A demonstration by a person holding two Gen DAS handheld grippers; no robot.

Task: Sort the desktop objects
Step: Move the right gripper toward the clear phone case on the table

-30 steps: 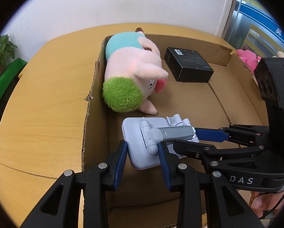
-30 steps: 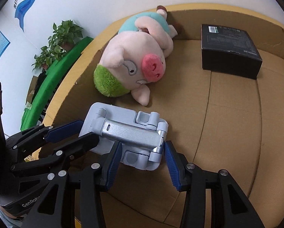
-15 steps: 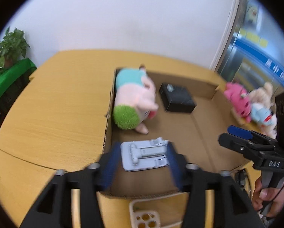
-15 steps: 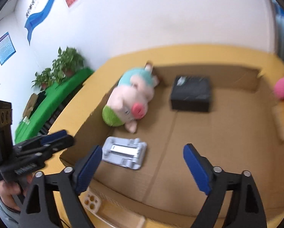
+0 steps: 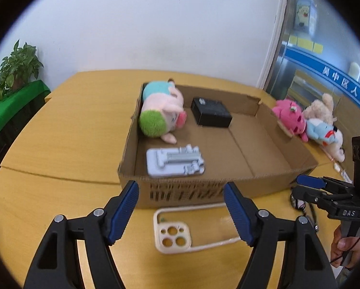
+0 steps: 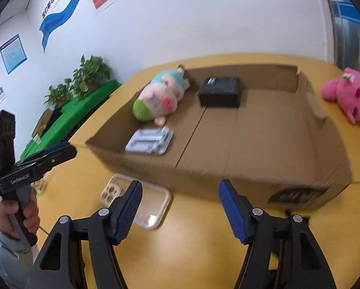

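Observation:
A cardboard box on the wooden table holds a pig plush, a black box and a grey phone stand. A cream phone case lies on the table in front of the box. My left gripper is open and empty above the case. My right gripper is open and empty in front of the box; it also shows in the left wrist view.
A pink plush, a blue plush and a beige plush lie right of the box. Black cables lie at the box's right front corner. Potted plants stand on a green shelf at left.
Both grippers have let go of the grey phone stand, opened wide and pulled back out of the box to the table in front of it. The stand now lies flat inside the box.

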